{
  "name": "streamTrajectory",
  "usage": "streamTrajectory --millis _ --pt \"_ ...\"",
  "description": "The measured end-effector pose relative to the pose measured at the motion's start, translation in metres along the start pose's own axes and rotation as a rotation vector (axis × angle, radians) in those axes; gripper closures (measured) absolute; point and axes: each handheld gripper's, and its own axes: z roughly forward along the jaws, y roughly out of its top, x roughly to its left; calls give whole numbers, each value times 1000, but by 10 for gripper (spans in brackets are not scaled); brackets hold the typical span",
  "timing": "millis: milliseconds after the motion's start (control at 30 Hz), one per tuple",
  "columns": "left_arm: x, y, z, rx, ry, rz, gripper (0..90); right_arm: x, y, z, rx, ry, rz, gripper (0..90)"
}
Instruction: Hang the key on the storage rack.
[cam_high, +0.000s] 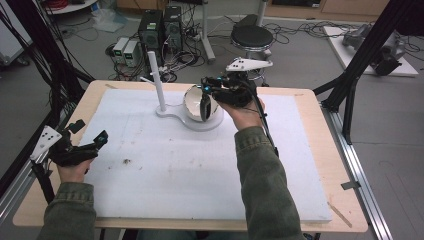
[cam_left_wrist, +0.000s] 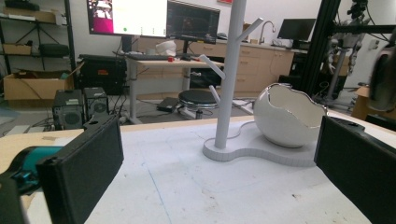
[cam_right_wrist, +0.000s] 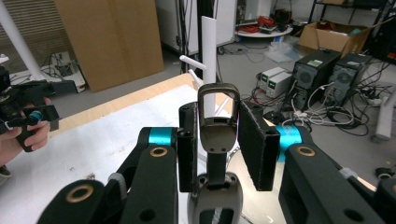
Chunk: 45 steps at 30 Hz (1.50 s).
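— What is held by the right gripper (cam_right_wrist: 218, 140)?
— A dark grey metal thing with a loop on top (cam_right_wrist: 218, 122) is seen between its jaws, over the white bowl (cam_high: 196, 104). What it is can't be told, and its bottom is cut off. A small gap is left on one side, so a tight grip can't be told.

— And the left gripper (cam_left_wrist: 219, 175)?
— Its jaws are spread wide, with nothing between. It is kept low at the white mat's (cam_high: 200, 170) left edge, far from the white peg stand (cam_high: 159, 82).
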Motion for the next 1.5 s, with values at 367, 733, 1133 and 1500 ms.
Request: streamTrajectory --millis 367,733,1133,1500 --pt "1 1 -1 -9 -4 -9 17 8 4 39 9 31 19 694" --pt "4 0 -4 -21 6 -23 17 15 8 73 15 43 33 694" --pt "5 -1 -6 -32 4 -42 17 22 9 103 21 41 40 693" --pt "6 -1 -6 -47 -1 -51 17 24 18 125 9 56 49 693"
